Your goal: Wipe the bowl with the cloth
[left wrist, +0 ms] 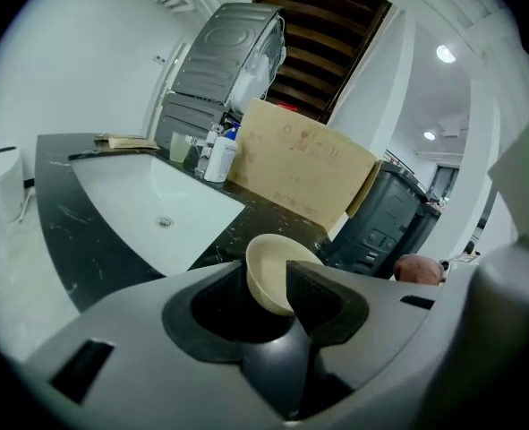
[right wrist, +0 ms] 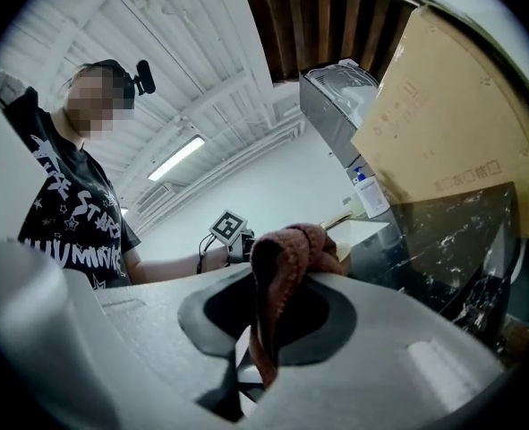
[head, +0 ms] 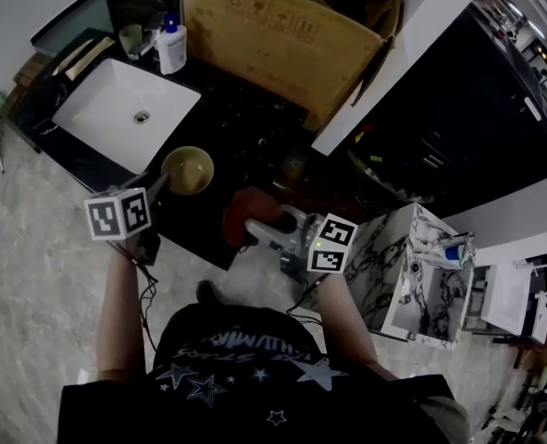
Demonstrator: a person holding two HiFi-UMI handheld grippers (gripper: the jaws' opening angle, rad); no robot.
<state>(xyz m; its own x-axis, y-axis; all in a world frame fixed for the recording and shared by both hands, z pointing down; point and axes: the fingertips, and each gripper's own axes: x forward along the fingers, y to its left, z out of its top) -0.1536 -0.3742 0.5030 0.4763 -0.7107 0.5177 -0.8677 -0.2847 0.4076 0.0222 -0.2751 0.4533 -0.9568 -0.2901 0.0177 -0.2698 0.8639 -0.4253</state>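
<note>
Bowl [left wrist: 268,274] between parted left jaws; right jaws pinch cloth [right wrist: 286,251].

One white sink [head: 116,109] anchors one black counter [head: 245,118]. Behind the sink stand one white pump bottle [head: 171,46] and one cup [head: 130,39]. One cardboard box [head: 273,40] is to its right, one cream bowl [head: 188,169] just beside it, and one reddish cloth [head: 253,213] beyond the bowl. Two grippers show: one left gripper [head: 157,189], one right gripper [head: 254,231].
</note>
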